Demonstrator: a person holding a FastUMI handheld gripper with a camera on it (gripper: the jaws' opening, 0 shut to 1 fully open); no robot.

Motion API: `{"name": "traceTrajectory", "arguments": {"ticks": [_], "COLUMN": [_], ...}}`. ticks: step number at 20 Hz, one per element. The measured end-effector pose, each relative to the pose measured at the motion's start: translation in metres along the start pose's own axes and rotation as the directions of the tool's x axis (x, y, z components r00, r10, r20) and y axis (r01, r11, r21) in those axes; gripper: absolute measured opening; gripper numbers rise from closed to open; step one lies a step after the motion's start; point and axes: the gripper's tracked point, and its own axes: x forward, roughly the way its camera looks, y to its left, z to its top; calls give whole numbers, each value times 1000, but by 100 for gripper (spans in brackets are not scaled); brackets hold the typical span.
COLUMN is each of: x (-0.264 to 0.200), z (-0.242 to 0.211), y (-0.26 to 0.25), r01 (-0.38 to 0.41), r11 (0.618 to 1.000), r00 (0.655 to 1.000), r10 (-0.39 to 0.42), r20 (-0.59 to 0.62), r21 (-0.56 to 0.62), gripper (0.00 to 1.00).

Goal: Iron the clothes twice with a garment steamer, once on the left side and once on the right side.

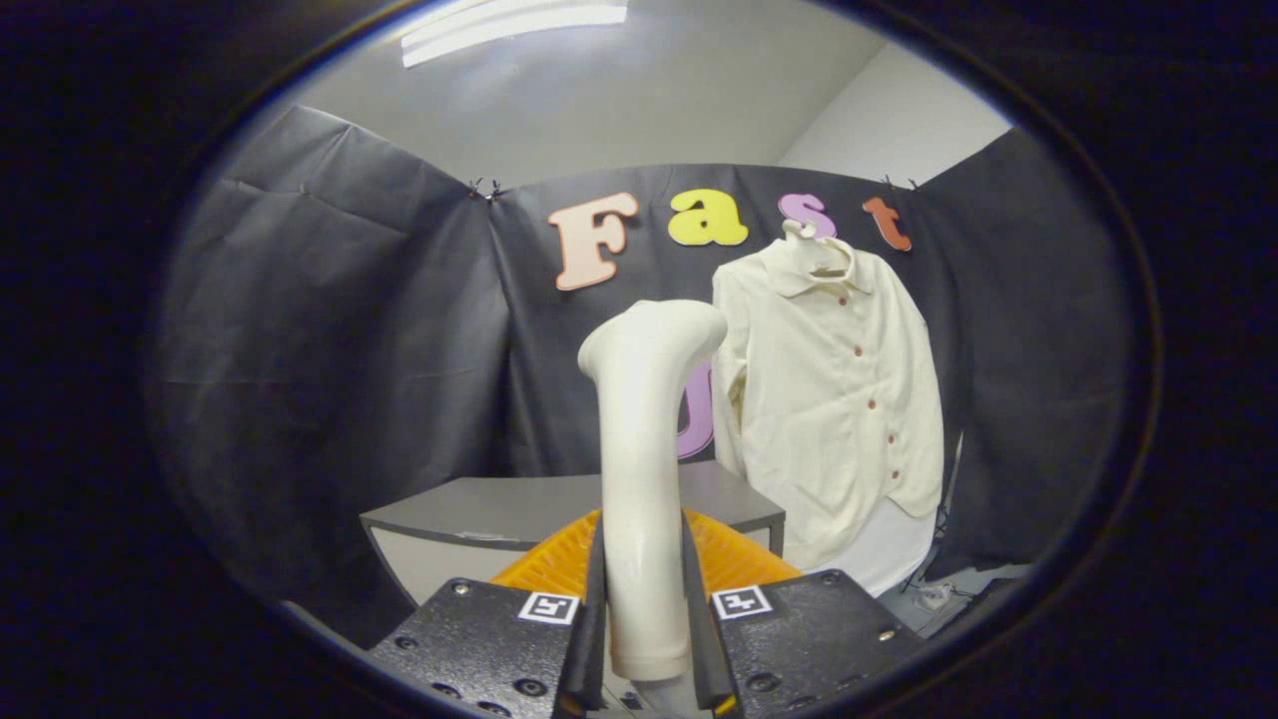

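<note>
My gripper (644, 599) is shut on the white garment steamer (639, 439), both fingers pressing its handle from either side. The steamer stands upright between the fingers, and its curved head points right toward the shirt. A cream button-up shirt (834, 399) hangs on a white hanger (814, 245) against the black cloth wall, beyond the fingers and to their right. The steamer head sits level with the shirt's left sleeve but stays apart from it.
A grey table (539, 504) stands just ahead, below the steamer. An orange ribbed thing (734, 559) lies behind the fingers, in front of the table. Under the shirt, white cloth and a cable reach the floor.
</note>
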Motion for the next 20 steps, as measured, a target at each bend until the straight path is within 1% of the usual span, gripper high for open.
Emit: {"name": "traceTrajectory", "arguments": {"ticks": [3, 5, 9, 12, 15, 20], "x": [-10, -15, -21, -24, -25, -24], "z": [5, 9, 1, 6, 0, -8], "y": [24, 34, 41, 33, 26, 24], "r01": [-28, -38, -49, -27, -8, 0], "r11": [999, 999, 999, 1000, 1000, 1000], "r00": [999, 999, 999, 999, 1000, 1000], "r10": [28, 38, 49, 27, 8, 1], "r20": [26, 39, 4, 31, 22, 17], "r21": [17, 6, 13, -6, -22, -15], "gripper": [34, 34, 34, 34, 34, 34]}}
